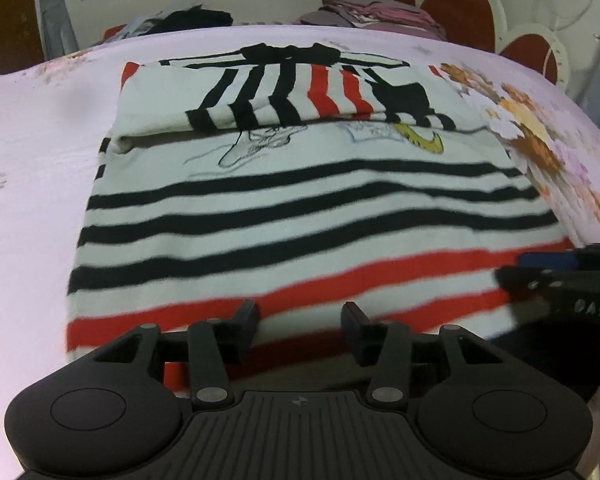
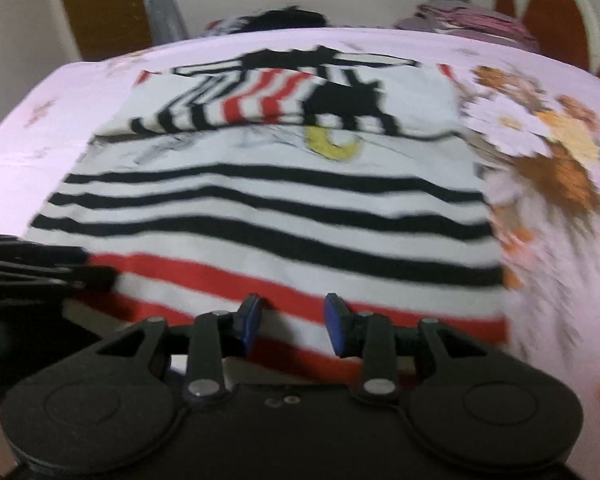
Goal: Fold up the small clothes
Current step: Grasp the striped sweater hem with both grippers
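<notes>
From the left wrist view, the striped shirt (image 1: pixel 300 200) lies flat on the bed (image 1: pixel 28 152), its sleeves already folded in across the chest near the far end, its red-banded hem nearest the camera. The left hand-held gripper (image 1: pixel 300 326) hangs over that hem with its jaws apart and nothing between them; no cloth is pinched. At the right edge, the right hand-held gripper (image 1: pixel 540 276) reaches in over the hem's corner. A pile of folded clothes (image 1: pixel 376 14) sits at the far side of the bed, and a dark heap of clothes (image 1: pixel 192 18) lies to its left.

From the right wrist view, which is blurred, the same shirt (image 2: pixel 276 208) fills the middle of the flowered bed sheet (image 2: pixel 540 152). The right hand-held gripper (image 2: pixel 290 320) hovers over the red stripes of the hem, its blue pads (image 2: pixel 334 324) parted, with cloth beneath them but not clamped. The left hand-held gripper (image 2: pixel 80 272) shows at the left edge, beside the hem.

The sleeve fold looks done; the step in hand appears to be taking up the bottom hem. The next move likely calls for both jaws to close on the hem's edge at matching points, then carry it evenly toward the collar so the stripes stay aligned.
</notes>
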`<state>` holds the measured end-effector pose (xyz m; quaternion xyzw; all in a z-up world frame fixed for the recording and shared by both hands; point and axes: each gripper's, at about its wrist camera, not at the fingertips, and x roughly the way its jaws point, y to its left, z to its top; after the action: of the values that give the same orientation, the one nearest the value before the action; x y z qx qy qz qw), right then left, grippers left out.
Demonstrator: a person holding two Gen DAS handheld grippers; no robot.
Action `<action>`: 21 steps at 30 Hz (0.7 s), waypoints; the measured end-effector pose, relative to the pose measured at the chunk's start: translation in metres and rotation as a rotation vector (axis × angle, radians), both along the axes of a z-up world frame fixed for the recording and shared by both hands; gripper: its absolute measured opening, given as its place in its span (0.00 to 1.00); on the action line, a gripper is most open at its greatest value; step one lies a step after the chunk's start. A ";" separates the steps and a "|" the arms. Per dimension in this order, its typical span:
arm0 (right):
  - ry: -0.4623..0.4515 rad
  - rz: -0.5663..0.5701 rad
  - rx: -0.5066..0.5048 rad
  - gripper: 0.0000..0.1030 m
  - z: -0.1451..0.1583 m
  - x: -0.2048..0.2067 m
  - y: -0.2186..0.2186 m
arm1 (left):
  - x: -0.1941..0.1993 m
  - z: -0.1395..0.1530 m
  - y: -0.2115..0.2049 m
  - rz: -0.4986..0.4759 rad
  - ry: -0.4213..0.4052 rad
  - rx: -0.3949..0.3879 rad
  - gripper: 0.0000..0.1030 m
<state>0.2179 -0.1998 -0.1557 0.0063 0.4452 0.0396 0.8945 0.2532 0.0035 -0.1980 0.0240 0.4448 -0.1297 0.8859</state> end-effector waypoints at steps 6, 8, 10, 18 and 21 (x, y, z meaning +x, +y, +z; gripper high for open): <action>0.002 -0.090 -0.040 0.34 0.002 -0.040 -0.019 | -0.024 0.003 0.018 0.004 0.001 -0.001 0.50; 0.003 -0.111 -0.050 0.36 0.003 -0.051 -0.021 | -0.033 0.003 0.023 0.010 -0.004 0.002 0.51; 0.002 -0.121 -0.054 0.36 0.004 -0.059 -0.021 | -0.041 0.004 0.028 0.018 -0.006 -0.002 0.52; -0.043 -0.173 -0.038 0.38 0.015 -0.081 -0.025 | -0.068 0.009 0.056 0.057 -0.018 -0.004 0.55; -0.058 -0.207 -0.043 0.47 0.020 -0.089 -0.028 | -0.076 0.011 0.073 0.087 -0.015 -0.020 0.55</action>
<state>0.1286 -0.2280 -0.1360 0.0321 0.4171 -0.0625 0.9062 0.1773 0.0767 -0.1874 -0.0034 0.4374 -0.0955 0.8942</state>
